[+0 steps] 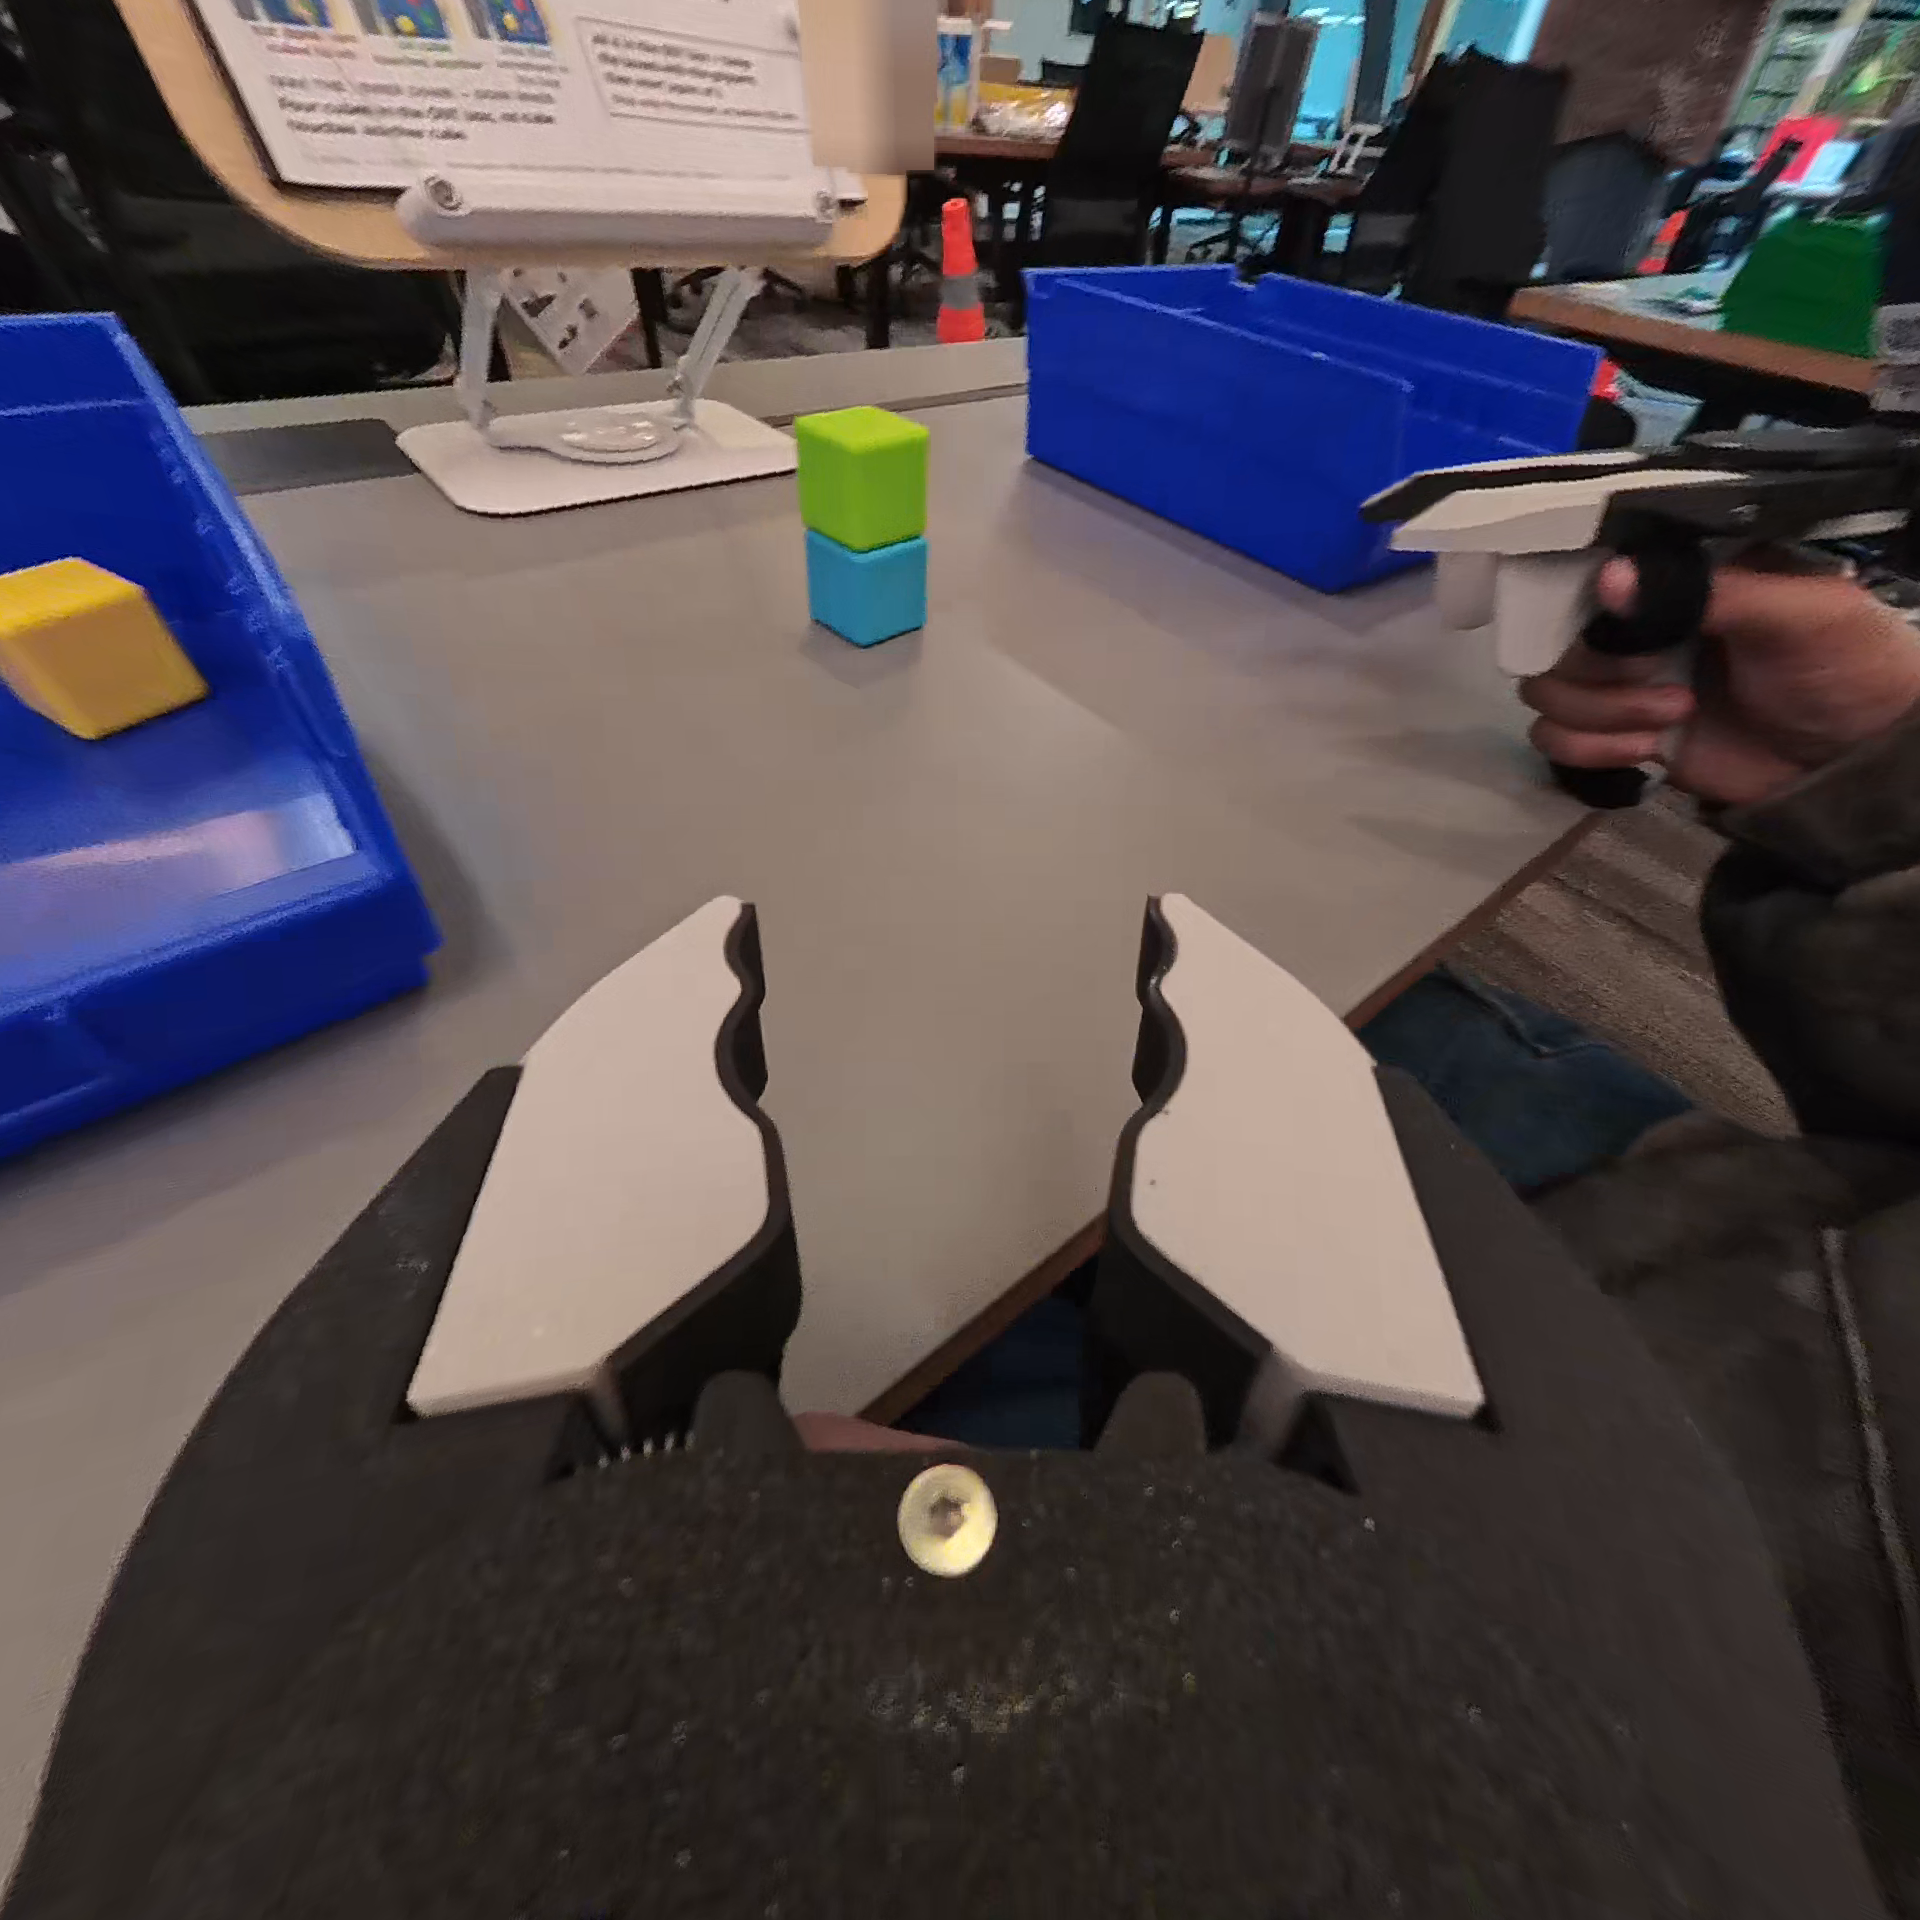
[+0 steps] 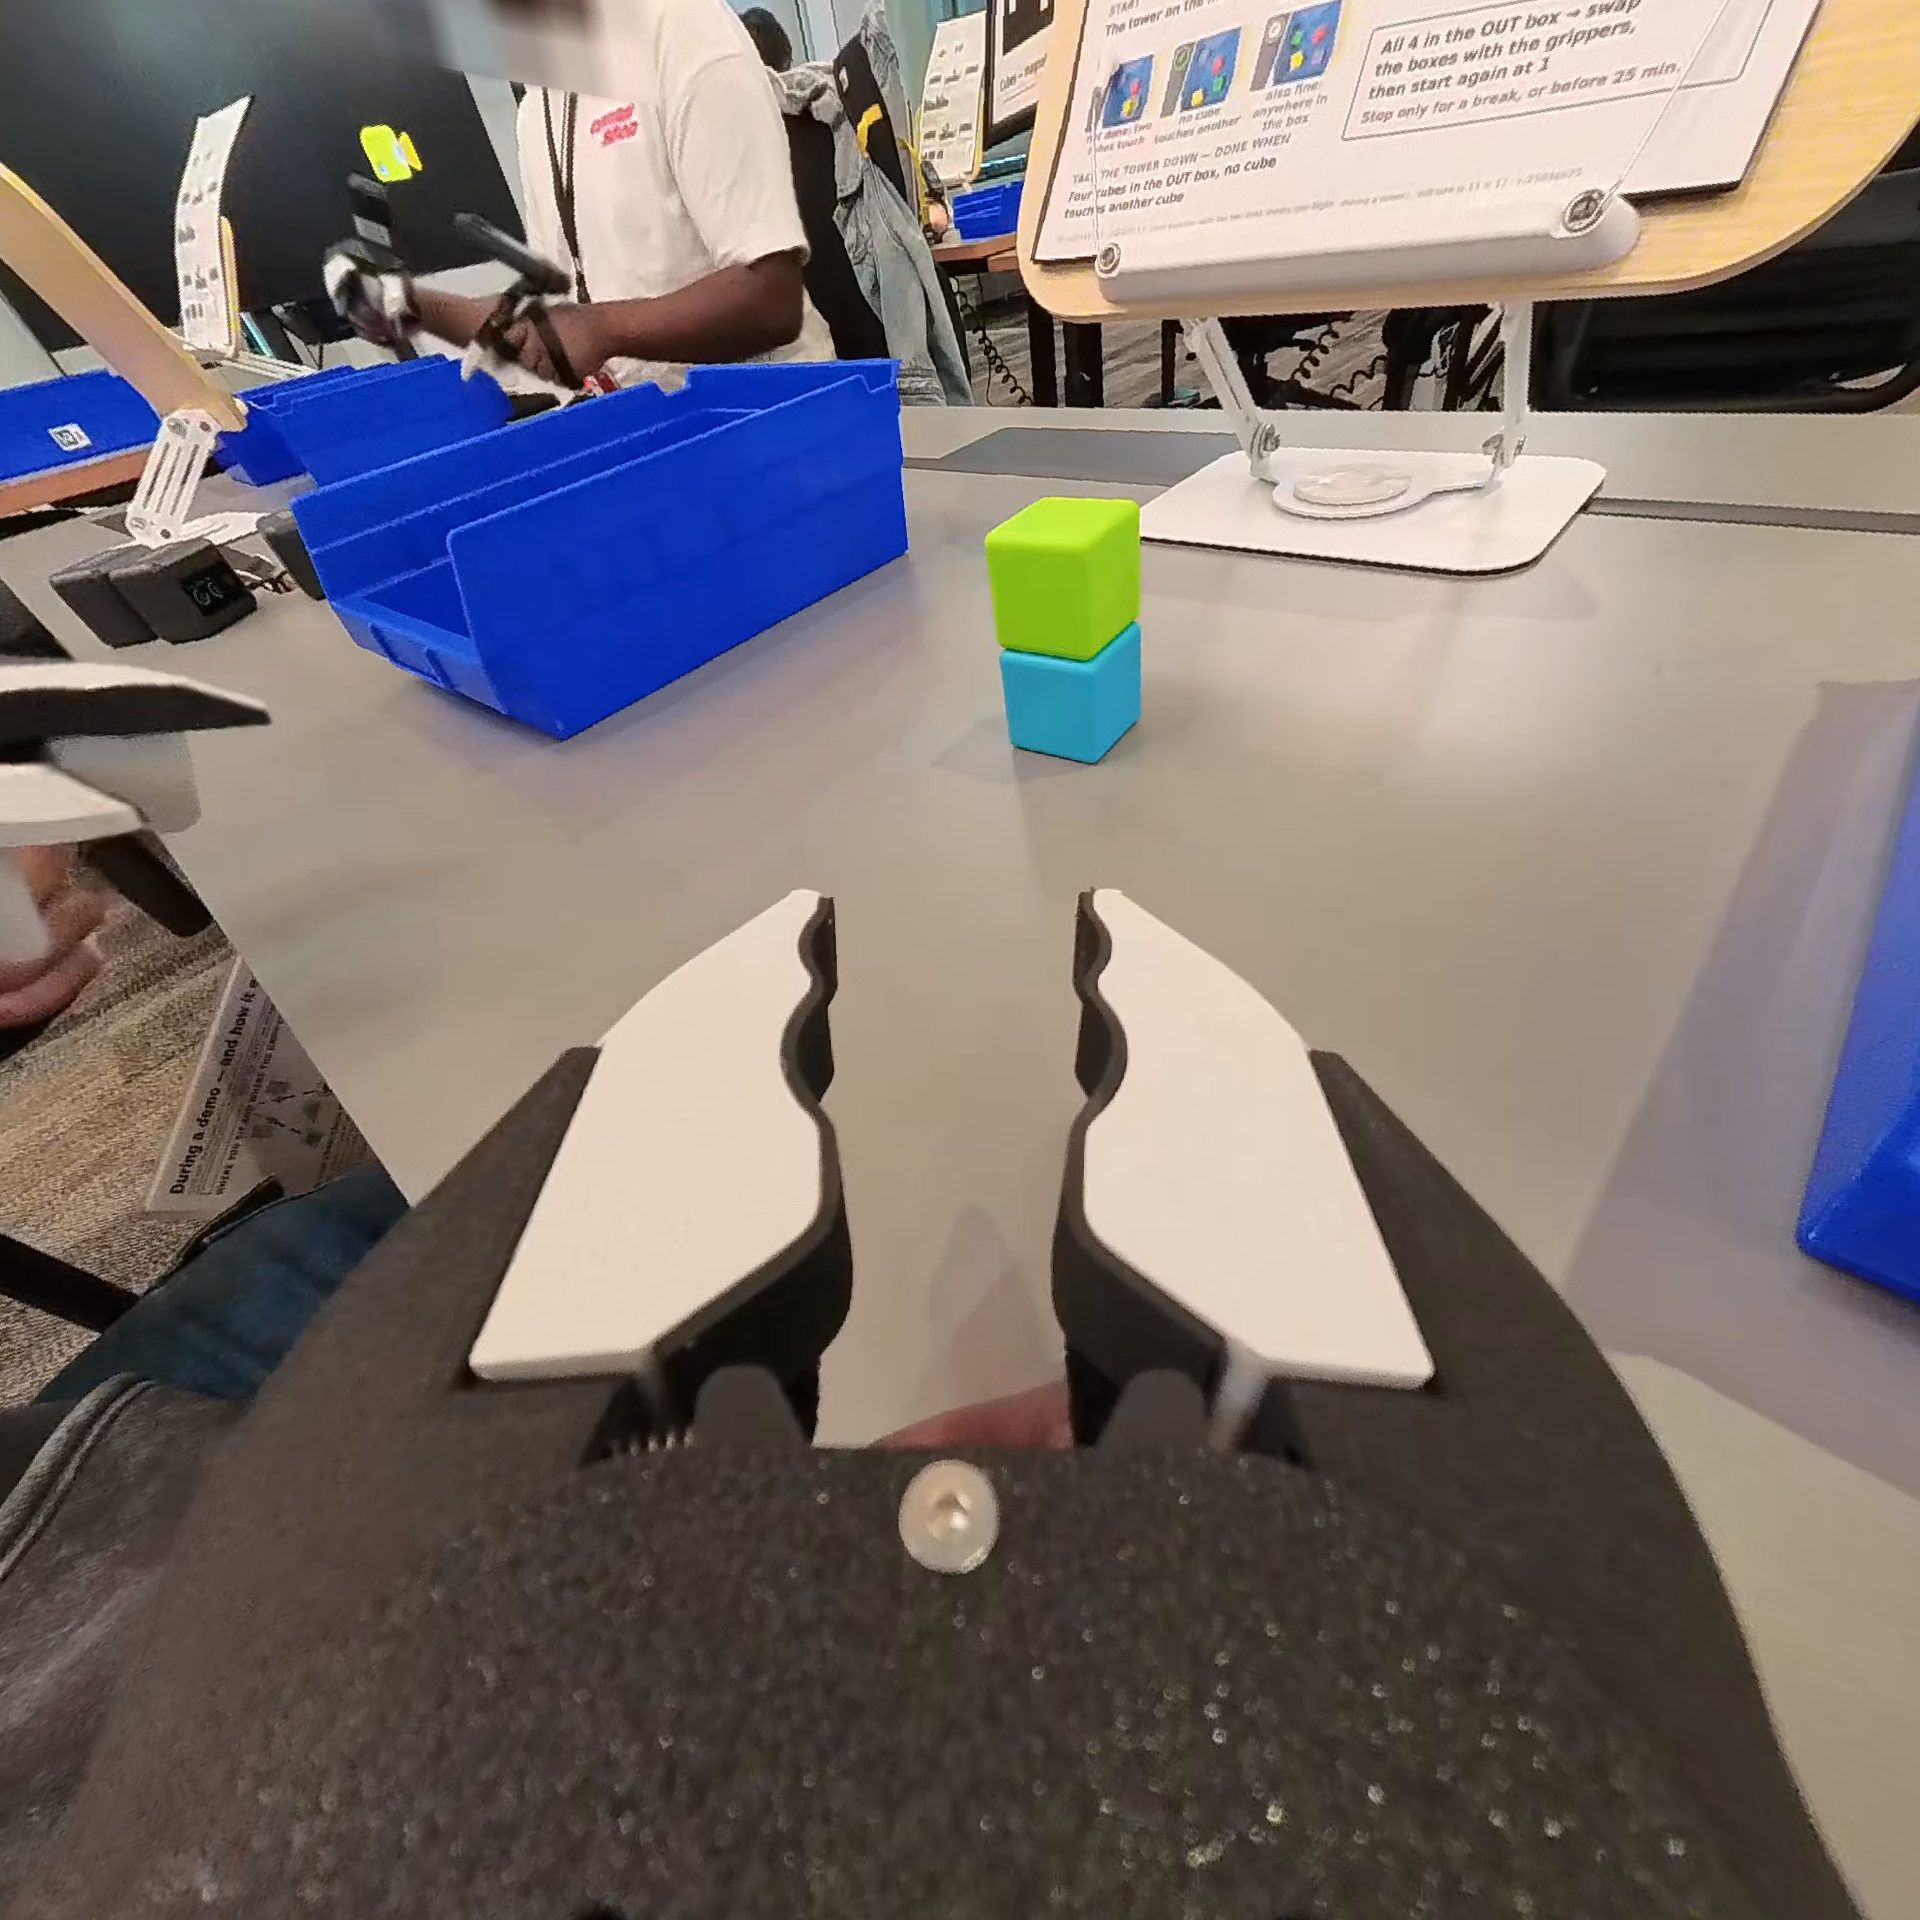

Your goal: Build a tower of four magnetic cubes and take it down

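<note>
Through the left wrist camera I count three cubes: a green cube (image 1: pixel 861 473) stacked squarely on a light blue cube (image 1: pixel 868 587) mid-counter, and one yellow cube (image 1: pixel 96 646) lying tilted inside the blue bin (image 1: pixel 260 727) at left. A second blue bin (image 1: pixel 1247 416) sits at right, two bins in all. My left hand-held gripper (image 1: pixel 948 925) hovers spread and empty above the grey counter (image 1: pixel 623 727); the right hand-held gripper (image 1: pixel 1392 514) shows farther off, gripped by a hand (image 1: pixel 1745 686). Through the right wrist camera I count two cubes, green (image 2: pixel 1062 571) on light blue (image 2: pixel 1070 691), well ahead of my right hand-held gripper (image 2: pixel 956 914), its fingers spread with nothing between. A white document stand (image 2: pixel 1371 499) rests behind the stack; beyond are office desks and a person (image 2: pixel 665 208) at another table
</note>
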### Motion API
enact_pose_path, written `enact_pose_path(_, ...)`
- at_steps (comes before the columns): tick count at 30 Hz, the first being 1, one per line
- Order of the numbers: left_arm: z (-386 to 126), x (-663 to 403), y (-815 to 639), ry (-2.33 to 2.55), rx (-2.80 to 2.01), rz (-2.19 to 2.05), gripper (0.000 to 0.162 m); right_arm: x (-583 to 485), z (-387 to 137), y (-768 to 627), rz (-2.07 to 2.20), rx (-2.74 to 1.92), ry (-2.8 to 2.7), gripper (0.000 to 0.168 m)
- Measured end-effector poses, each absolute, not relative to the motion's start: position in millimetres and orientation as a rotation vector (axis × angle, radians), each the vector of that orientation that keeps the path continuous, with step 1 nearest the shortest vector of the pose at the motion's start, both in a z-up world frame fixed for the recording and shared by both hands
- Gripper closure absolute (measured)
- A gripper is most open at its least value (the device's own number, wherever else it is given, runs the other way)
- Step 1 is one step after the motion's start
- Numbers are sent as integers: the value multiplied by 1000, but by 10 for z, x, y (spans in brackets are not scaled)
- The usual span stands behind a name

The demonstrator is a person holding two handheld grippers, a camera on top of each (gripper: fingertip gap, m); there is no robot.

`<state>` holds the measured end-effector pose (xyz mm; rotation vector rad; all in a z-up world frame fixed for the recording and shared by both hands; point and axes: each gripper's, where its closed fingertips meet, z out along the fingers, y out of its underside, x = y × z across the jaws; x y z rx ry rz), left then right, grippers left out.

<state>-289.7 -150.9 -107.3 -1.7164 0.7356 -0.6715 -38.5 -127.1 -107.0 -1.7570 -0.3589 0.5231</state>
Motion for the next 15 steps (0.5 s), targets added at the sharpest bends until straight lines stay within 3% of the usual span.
enact_pose_path(8,-266,-3074,-492,780,-1764,-692,88,-396,-1074,-1271,514,-1759,-367,124)
enact_pose_path(15,-319,-3376,832,1184,-1971,-381,92,-409,-1092,-1263,516,-1772,-374,125)
